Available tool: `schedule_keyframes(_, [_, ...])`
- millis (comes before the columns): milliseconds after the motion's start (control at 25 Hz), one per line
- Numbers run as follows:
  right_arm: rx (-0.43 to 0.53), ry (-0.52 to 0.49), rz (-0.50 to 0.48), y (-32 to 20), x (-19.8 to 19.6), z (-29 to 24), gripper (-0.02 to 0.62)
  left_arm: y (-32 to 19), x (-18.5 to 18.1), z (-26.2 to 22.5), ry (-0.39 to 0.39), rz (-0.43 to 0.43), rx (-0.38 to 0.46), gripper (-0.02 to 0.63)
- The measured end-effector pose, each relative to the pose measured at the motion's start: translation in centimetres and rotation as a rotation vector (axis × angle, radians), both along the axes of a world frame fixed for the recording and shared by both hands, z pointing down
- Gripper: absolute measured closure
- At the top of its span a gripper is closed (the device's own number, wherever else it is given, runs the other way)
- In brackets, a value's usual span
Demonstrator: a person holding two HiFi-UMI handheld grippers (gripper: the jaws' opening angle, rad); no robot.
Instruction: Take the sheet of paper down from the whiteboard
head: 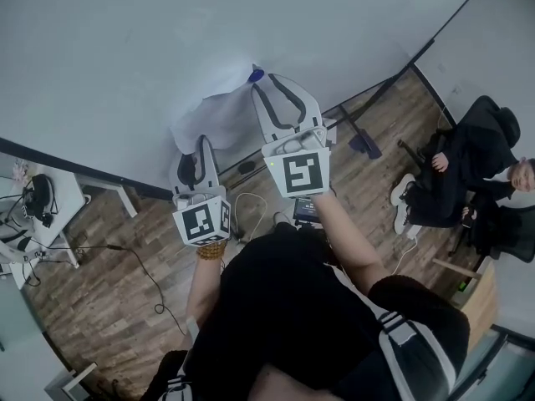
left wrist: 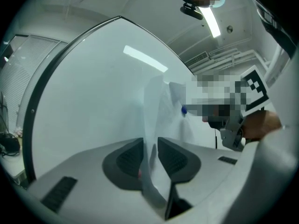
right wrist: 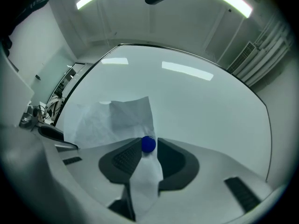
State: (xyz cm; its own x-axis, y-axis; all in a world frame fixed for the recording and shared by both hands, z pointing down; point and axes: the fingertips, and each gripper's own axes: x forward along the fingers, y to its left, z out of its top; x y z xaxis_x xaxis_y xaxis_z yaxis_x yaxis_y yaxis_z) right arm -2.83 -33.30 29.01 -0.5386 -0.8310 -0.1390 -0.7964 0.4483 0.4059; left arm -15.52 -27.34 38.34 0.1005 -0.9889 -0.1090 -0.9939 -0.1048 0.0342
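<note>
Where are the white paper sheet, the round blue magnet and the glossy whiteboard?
white paper sheet (right wrist: 105, 120), right gripper view, its creased upper part.
round blue magnet (right wrist: 148, 144), right gripper view, its middle.
glossy whiteboard (right wrist: 201, 111), right gripper view, bare surface right of the sheet.

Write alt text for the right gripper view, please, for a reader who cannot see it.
The open right gripper has a round blue magnet between its jaw tips, on a creased sheet of paper against the whiteboard.
</note>
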Motion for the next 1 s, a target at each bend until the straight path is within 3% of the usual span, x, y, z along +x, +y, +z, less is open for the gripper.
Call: schedule_keyframes(1000, [-0.01, 0.004, -0.055, -1.1, -0.9, 0.3, 0.469, 0.0, -0.5, -0.5, -0.021, -0.07, 0.011, 0.528])
